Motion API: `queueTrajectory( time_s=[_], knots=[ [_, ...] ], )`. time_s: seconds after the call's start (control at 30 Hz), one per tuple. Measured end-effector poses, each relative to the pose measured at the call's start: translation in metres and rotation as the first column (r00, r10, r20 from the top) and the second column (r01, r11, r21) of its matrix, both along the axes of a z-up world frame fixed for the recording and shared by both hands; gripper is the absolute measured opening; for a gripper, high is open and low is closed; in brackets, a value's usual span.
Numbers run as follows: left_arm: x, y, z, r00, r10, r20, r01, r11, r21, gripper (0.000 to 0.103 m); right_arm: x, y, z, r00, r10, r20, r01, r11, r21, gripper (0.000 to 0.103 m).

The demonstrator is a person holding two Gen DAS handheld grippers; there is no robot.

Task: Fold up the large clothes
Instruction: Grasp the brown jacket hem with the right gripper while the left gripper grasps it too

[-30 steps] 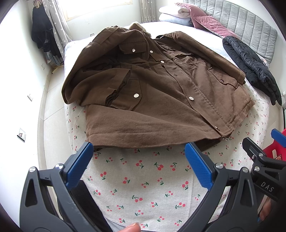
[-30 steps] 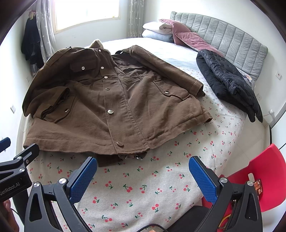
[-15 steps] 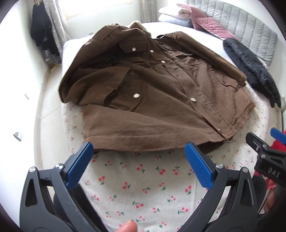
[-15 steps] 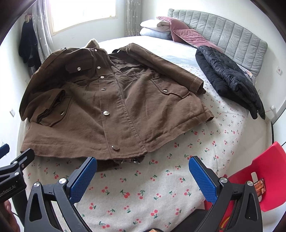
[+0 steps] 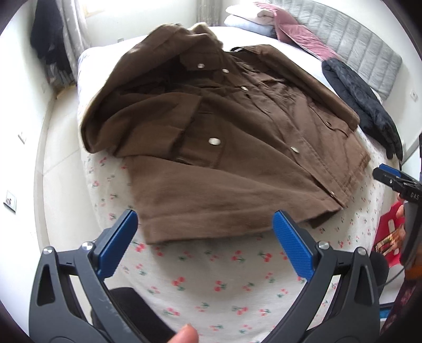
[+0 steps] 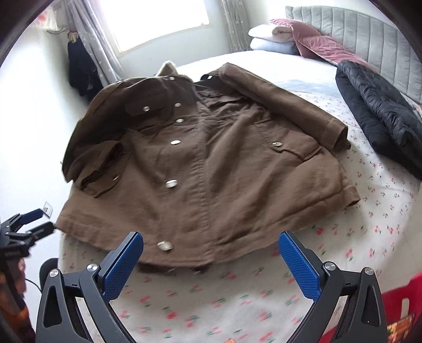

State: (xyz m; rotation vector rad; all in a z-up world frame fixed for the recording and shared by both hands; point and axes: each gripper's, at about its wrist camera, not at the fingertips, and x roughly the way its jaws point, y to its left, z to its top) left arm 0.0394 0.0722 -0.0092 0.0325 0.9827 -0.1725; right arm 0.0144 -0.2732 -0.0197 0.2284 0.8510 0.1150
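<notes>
Jacket fabric fills most of what we see ahead of both grippers: a large brown jacket (image 5: 237, 137) lies spread front-up on the bed (image 5: 211, 277), on a sheet printed with cherries. Our left gripper (image 5: 205, 245) hangs with its blue pads spread wide and nothing between them, the jacket's hem just beyond the fingertips, its near corner close to the left pad. Our right gripper (image 6: 211, 263) is likewise wide apart and empty, with the buttoned front edge of the hem just ahead of its fingertips. From the left wrist we see the folded sleeve lying on the jacket's left half and, at the far right edge, the tip of the right gripper. The right wrist shows what the left barely does: the other sleeve stretched out ahead and to the right toward a black puffer coat (image 6: 382, 116), plus a window (image 6: 158, 23) and pillows (image 6: 279, 39) far ahead, and a red chair (image 6: 403, 303) at the lower right.
</notes>
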Motion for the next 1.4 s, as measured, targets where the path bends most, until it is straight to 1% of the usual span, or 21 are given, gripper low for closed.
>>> queueTrajectory(
  time_s=[0.07,0.17,0.23,0.3,0.4,0.5,0.57,0.7,0.77,0.87,0.93,1.0,1.03,1.07,1.1,1.13,1.17,1.2,1.23,1.33,1.4],
  knots=[
    [0.007,0.013,0.000,1.000,0.013,-0.001,-0.013,1.000,-0.021,0.102,0.015,-0.017,-0.005,1.000,-0.008,-0.017,0.009,1.000,0.025,0.103],
    [0.023,0.028,-0.002,1.000,0.024,-0.014,-0.024,0.998,-0.049,0.102,0.034,-0.043,-0.021,0.992,0.005,-0.128,-0.002,1.000,0.027,0.103],
    [0.035,0.037,-0.005,0.999,0.033,-0.026,-0.035,0.997,-0.069,0.102,0.050,-0.061,-0.027,0.985,-0.009,-0.170,0.006,1.000,-0.016,0.103],
    [0.050,0.046,-0.011,0.998,0.049,-0.045,-0.053,0.995,-0.089,0.102,0.059,-0.081,-0.030,0.983,-0.045,-0.175,0.038,0.998,-0.045,0.103],
    [0.071,0.060,-0.019,0.996,0.053,-0.076,-0.064,0.987,-0.149,0.102,0.074,-0.111,-0.033,0.982,-0.067,-0.176,0.062,0.997,-0.038,0.103],
    [0.097,0.071,-0.027,0.994,0.005,-0.108,-0.029,0.975,-0.222,0.102,0.087,-0.137,-0.037,0.982,-0.119,-0.145,0.100,0.986,-0.130,0.103],
    [0.107,0.076,-0.032,0.992,-0.015,-0.123,-0.017,0.967,-0.255,0.102,0.097,-0.149,-0.045,0.978,-0.126,-0.164,0.101,0.983,-0.155,0.103],
    [0.117,0.077,-0.053,0.975,-0.071,-0.209,-0.007,0.937,-0.350,0.102,0.117,-0.171,-0.078,0.955,-0.126,-0.269,0.102,0.990,-0.102,0.103],
    [0.119,0.076,-0.067,0.963,-0.088,-0.256,-0.015,0.927,-0.374,0.101,0.125,-0.175,-0.095,0.947,-0.120,-0.299,0.099,0.992,-0.085,0.103],
    [0.120,0.074,-0.082,0.952,-0.092,-0.293,-0.032,0.919,-0.393,0.097,0.130,-0.174,-0.101,0.953,-0.132,-0.273,0.114,0.990,-0.081,0.103],
    [0.120,0.068,-0.082,0.953,-0.100,-0.286,-0.024,0.916,-0.401,0.097,0.130,-0.171,-0.099,0.954,-0.139,-0.265,0.122,0.989,-0.081,0.103],
    [0.123,0.060,-0.081,0.954,-0.120,-0.275,0.002,0.919,-0.395,0.091,0.129,-0.169,-0.095,0.960,-0.126,-0.249,0.116,0.992,-0.054,0.095],
    [0.127,0.053,-0.081,0.953,-0.129,-0.272,0.017,0.925,-0.380,0.088,0.128,-0.168,-0.092,0.966,-0.104,-0.238,0.103,0.995,-0.019,0.078],
    [0.131,0.045,-0.081,0.952,-0.138,-0.274,0.032,0.933,-0.359,0.084,0.125,-0.167,-0.089,0.969,-0.079,-0.234,0.089,0.995,0.036,0.053],
    [0.137,0.042,-0.081,0.950,-0.146,-0.277,0.043,0.938,-0.345,0.080,0.124,-0.166,-0.086,0.969,-0.084,-0.232,0.098,0.994,0.046,0.045],
    [0.141,0.037,-0.081,0.950,-0.150,-0.275,0.058,0.946,-0.318,0.068,0.119,-0.165,-0.082,0.970,-0.093,-0.227,0.106,0.994,0.042,0.023],
    [0.143,0.029,-0.079,0.951,-0.150,-0.268,0.074,0.958,-0.276,0.054,0.115,-0.166,-0.077,0.969,-0.105,-0.222,0.117,0.992,0.040,0.012],
    [0.145,0.023,-0.077,0.955,-0.150,-0.254,0.088,0.966,-0.242,0.045,0.107,-0.169,-0.071,0.971,-0.118,-0.208,0.132,0.990,0.058,0.010],
    [0.147,0.022,-0.075,0.958,-0.147,-0.245,0.092,0.971,-0.223,0.029,0.098,-0.171,-0.066,0.974,-0.121,-0.192,0.139,0.987,0.081,0.008],
    [0.151,0.022,-0.063,0.966,-0.127,-0.227,0.078,0.974,-0.211,0.018,0.068,-0.174,-0.047,0.978,-0.131,-0.161,0.144,0.987,0.074,0.004],
    [0.150,0.023,-0.050,0.973,-0.127,-0.195,0.083,0.971,-0.222,0.016,0.050,-0.175,-0.036,0.978,-0.140,-0.154,0.150,0.987,0.057,0.003]
  ],
)
